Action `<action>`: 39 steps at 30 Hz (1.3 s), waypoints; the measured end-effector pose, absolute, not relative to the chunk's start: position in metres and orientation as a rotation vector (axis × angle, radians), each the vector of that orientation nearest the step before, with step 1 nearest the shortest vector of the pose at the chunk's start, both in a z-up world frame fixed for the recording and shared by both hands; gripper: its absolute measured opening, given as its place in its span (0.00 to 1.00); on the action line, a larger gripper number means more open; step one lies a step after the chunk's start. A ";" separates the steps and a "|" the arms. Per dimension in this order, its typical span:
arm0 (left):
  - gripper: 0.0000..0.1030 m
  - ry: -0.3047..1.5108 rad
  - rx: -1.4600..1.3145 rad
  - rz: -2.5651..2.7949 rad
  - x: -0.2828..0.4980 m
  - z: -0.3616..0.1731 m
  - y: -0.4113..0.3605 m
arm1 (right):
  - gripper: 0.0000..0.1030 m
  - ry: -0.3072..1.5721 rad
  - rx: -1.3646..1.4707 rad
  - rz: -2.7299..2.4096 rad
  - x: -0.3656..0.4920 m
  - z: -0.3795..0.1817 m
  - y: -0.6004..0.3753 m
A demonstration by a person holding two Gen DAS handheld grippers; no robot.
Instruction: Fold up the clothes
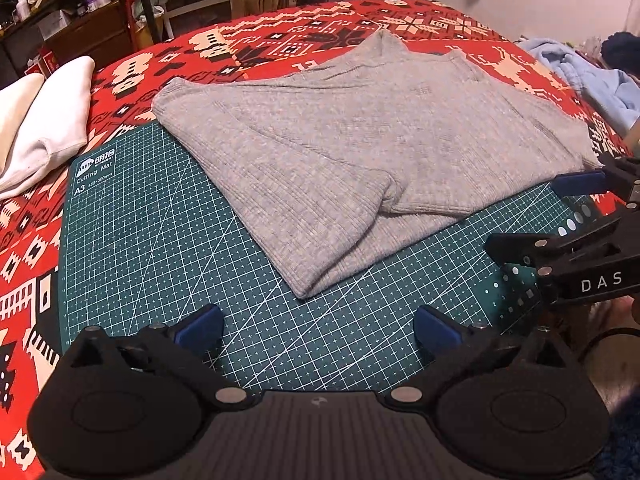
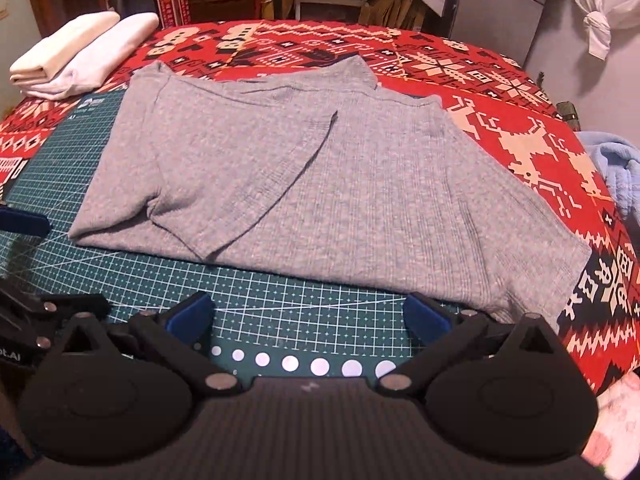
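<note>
Each claw is matte black plastic with two round, disc-like housings and silver screw heads at the linkage joints. The left claw (image 1: 318,326) and right claw (image 2: 308,316) carry blue pads (image 1: 200,326) on their fingers. White letters "DAS" (image 1: 602,282) mark the right one's side.

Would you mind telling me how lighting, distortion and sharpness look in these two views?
Left wrist view: warm indoor light, strong fisheye bending of the cutting mat grid, grey sweater fairly sharp, shelves behind dim. Right wrist view: same bulge, sweater ribbing soft, red blanket saturated, corners dark.
</note>
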State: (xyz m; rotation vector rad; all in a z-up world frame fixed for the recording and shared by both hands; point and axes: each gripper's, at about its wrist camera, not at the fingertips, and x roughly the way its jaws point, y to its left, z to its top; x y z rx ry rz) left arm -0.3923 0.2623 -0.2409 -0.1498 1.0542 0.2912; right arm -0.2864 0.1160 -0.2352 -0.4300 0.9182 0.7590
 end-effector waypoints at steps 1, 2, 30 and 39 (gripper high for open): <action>1.00 1.055 -0.152 0.294 -0.392 -0.241 0.262 | 0.99 0.918 -0.432 0.758 -0.287 -0.234 0.116; 0.98 1.059 -0.156 0.305 -0.392 -0.239 0.261 | 0.99 0.906 -0.424 0.757 -0.287 -0.231 0.114; 0.39 0.958 -0.046 -0.175 -0.179 -0.193 0.082 | 0.44 0.752 0.091 0.347 -0.141 -0.194 -0.121; 0.38 1.034 0.013 -0.249 -0.137 -0.223 0.047 | 0.44 0.789 0.195 0.334 -0.110 -0.219 -0.147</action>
